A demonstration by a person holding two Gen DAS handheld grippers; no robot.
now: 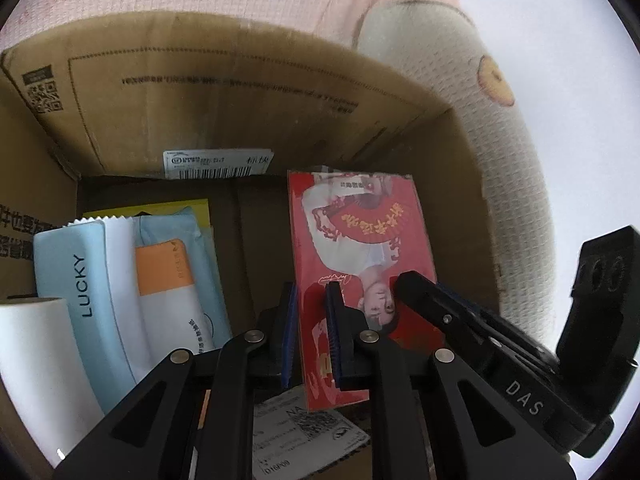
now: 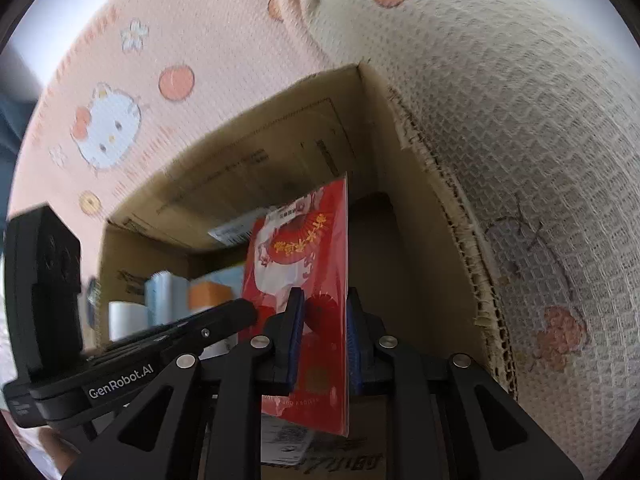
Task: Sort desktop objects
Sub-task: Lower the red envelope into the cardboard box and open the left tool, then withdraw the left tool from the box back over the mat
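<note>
Cardboard box (image 1: pixel 248 92) held one red packet (image 1: pixel 352 236), several tissue packs (image 1: pixel 120 280) and one white roll (image 1: pixel 36 364); left claw (image 1: pixel 312 336) and right claw (image 2: pixel 322 340) both gripped the packet.

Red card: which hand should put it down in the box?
Right, probably. The card stands between the pads of the right gripper, over a bare part of the box; the left gripper only reaches its edge.

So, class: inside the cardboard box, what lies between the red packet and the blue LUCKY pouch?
In the left wrist view, bare box floor and an orange-and-white packet separate red packet and LUCKY pouch.
</note>
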